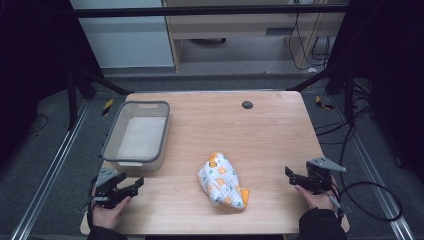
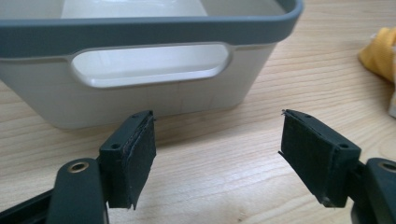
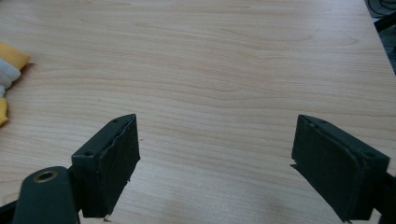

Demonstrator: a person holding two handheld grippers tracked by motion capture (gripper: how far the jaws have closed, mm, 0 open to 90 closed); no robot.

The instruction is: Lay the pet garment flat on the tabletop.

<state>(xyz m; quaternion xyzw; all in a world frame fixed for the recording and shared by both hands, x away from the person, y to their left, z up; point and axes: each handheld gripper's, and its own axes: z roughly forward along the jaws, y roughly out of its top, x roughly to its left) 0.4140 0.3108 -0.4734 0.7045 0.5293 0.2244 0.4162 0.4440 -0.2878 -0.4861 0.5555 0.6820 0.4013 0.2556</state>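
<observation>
High view: a light wooden table (image 1: 260,130) sits under the camera, with grey floor and dark frame rails around it. A crumpled cloth (image 1: 222,181), white with orange and yellow print, lies on the table toward the near edge, roughly mid-width, touching nothing else. Beyond and to the left of the cloth stands a pale plastic bin (image 1: 136,135) with a dark grey rim, upright and apart from the cloth; its inside looks bare. Far beyond the cloth, near the table's back edge, is a small dark round spot (image 1: 247,104).

The left gripper (image 1: 131,185), held in the person's left hand (image 1: 107,212), hovers at the near left corner, left of the cloth and just in front of the bin. Its jaws are spread wide with nothing between them. In the left gripper view the bin's end wall and handle slot (image 2: 150,64) stand close ahead, and the cloth's yellow edge (image 2: 379,53) peeks in at the right.

The right gripper (image 1: 292,175), held in the right hand (image 1: 316,198), sits well to the right of the cloth near the table's right edge. Its jaws are likewise spread apart and hold nothing. In the right gripper view, bare wood lies ahead and the cloth's edge (image 3: 9,70) shows at the far left. Bare tabletop separates each gripper from the cloth.
</observation>
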